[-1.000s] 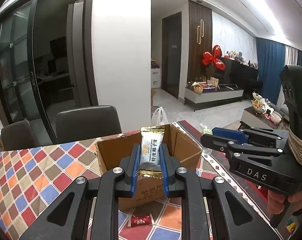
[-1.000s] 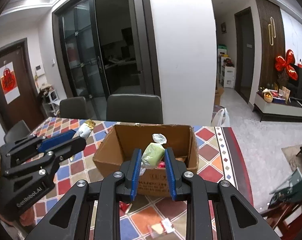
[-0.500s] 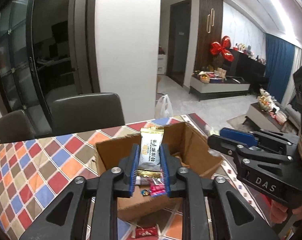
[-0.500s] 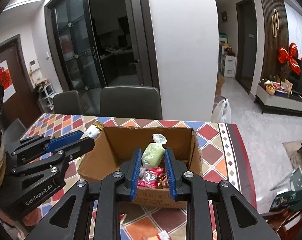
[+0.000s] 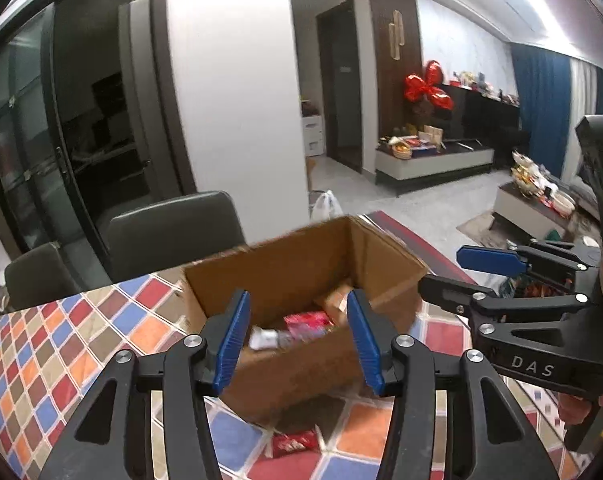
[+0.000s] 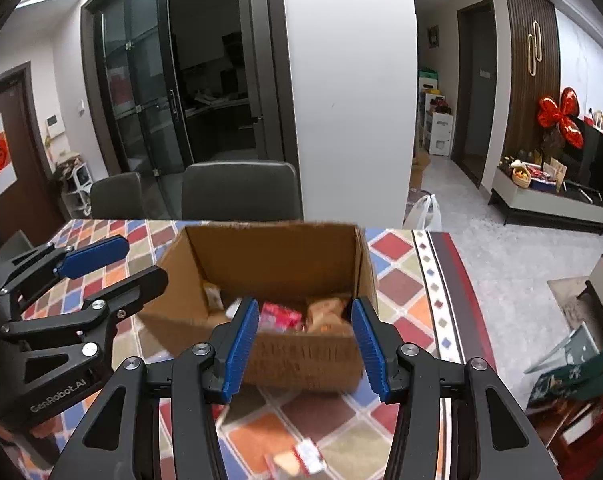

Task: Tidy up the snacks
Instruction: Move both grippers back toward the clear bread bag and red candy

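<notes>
My left gripper (image 5: 297,336) and right gripper (image 6: 305,344) hang over the cardboard box (image 6: 277,256), jaws opening with nothing between them. The snack packets (image 6: 279,316) inside (light, crinkly, slippery) I judge best pinched mid-body.

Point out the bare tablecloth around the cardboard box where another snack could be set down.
Bare tablecloth lies right of the cardboard box, up to the table edge, and left of it toward the chairs. It is crowded in front: loose wrappers lie there and both opening grippers hover.
</notes>
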### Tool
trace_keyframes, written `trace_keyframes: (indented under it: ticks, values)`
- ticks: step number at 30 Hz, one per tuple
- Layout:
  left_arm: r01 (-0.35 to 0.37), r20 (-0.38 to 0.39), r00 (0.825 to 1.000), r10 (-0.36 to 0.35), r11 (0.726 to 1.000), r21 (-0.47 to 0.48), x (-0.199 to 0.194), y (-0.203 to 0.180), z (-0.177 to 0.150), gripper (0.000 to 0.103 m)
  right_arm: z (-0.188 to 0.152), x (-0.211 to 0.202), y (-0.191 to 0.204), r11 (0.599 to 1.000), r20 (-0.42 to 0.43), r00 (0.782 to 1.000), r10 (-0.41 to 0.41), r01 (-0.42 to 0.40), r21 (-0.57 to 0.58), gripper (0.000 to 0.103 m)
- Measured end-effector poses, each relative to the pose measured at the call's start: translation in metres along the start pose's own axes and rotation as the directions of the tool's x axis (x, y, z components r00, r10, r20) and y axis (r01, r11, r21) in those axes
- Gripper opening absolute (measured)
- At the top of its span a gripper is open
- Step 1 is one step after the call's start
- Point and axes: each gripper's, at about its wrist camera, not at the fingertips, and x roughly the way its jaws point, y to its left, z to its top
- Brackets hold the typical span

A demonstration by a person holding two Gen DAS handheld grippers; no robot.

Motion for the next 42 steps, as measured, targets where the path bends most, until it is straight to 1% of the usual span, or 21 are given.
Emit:
trace_keyframes:
  ticks: [7,9,13,15,19,23,27,35,42]
  values:
    - [0.039,-0.026,0.999,-0.037,0.996,0.075,-0.004,-0.031,-0.034,0.05,-0.049,-0.015,-0.009,0.999,-0.029,0.999,-0.026,0.026,0.02,0.05]
    - [0.055,-0.043,0.998,-0.051,0.994,0.099,-0.003,-0.04,-0.042,0.05,-0.062,-0.017,-0.011,0.999,-0.041,0.998,-0.041,0.042,0.019,0.05]
    - [0.098,-0.089,0.992,-0.088,0.988,0.116,0.006,-0.054,-0.059,0.051,-0.084,-0.021,-0.018,0.998,-0.063,0.996,-0.062,0.064,0.023,0.05]
    - [0.129,-0.126,0.985,-0.114,0.984,0.119,0.013,-0.062,-0.069,0.051,-0.094,-0.022,-0.021,0.997,-0.073,0.995,-0.069,0.071,0.028,0.05]
    - [0.167,-0.185,0.972,-0.144,0.979,0.117,0.026,-0.071,-0.085,0.051,-0.116,-0.017,-0.025,0.996,-0.116,0.99,-0.082,0.085,0.017,0.05]
    - [0.197,-0.25,0.955,-0.158,0.97,0.14,0.042,-0.082,-0.104,0.052,-0.135,-0.011,-0.035,0.995,-0.163,0.983,-0.088,0.094,0.034,0.05]
    - [0.241,-0.311,0.932,-0.185,0.958,0.154,0.059,-0.09,-0.115,0.054,-0.151,-0.005,-0.041,0.993,-0.199,0.976,-0.091,0.103,0.053,0.05]
    - [0.262,-0.371,0.911,-0.179,0.947,0.187,0.084,-0.099,-0.124,0.055,-0.169,0.008,-0.045,0.99,-0.245,0.965,-0.089,0.112,0.08,0.05]
    - [0.253,-0.393,0.906,-0.157,0.945,0.205,0.103,-0.106,-0.129,0.055,-0.174,0.015,-0.048,0.989,-0.271,0.959,-0.079,0.109,0.098,0.05]
